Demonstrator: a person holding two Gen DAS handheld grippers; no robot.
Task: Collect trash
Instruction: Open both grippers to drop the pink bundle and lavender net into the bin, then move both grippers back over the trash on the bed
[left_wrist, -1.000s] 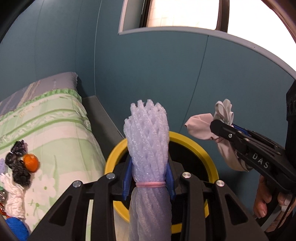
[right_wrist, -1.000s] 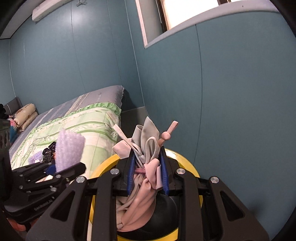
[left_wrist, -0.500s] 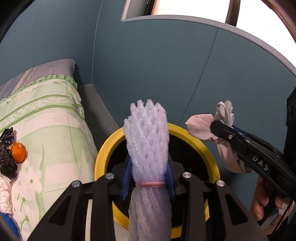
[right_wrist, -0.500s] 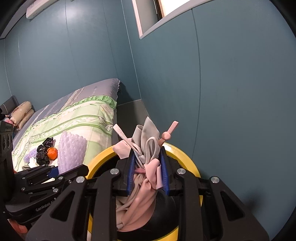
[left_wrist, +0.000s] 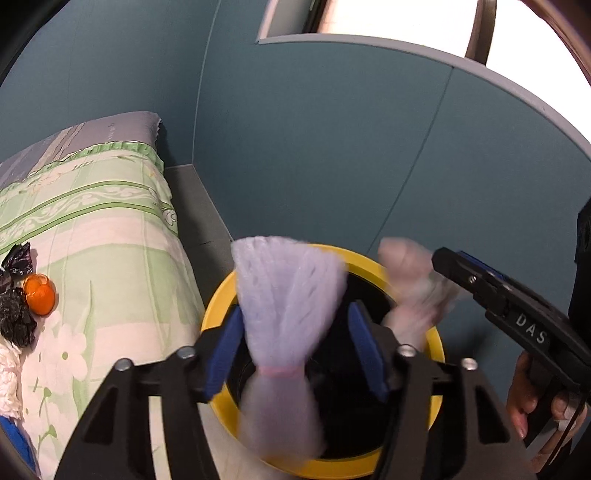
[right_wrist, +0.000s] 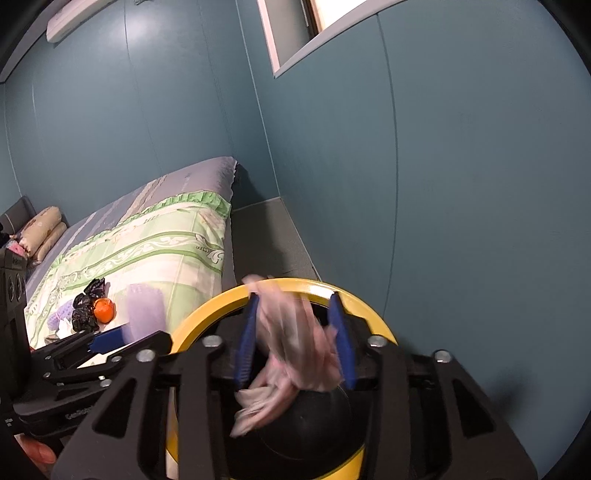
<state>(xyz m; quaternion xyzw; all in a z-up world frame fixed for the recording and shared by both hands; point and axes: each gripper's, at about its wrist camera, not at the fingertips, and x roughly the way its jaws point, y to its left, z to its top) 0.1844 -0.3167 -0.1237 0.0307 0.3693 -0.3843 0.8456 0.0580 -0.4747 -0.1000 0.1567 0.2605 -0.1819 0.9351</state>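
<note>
- The lilac foam net (left_wrist: 288, 317), blurred, sits over the yellow-rimmed bin (left_wrist: 436, 343) between the left gripper (left_wrist: 295, 339) pads, which have just been opening and stand clear of it.
- The pink cloth wad (right_wrist: 295, 343), also blurred, is loose between the right gripper (right_wrist: 295, 339) pads, likewise just opening.
- More trash lies on the bed (left_wrist: 110, 221).

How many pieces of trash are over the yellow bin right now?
2: a purple foam net blurred between the open left gripper, and a pink-grey bundle blurred between the open right gripper, both above the bin.

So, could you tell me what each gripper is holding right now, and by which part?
Nothing: both jaws have just been opening, and the foam net and pink cloth bundle are dropping loose between them.
</note>
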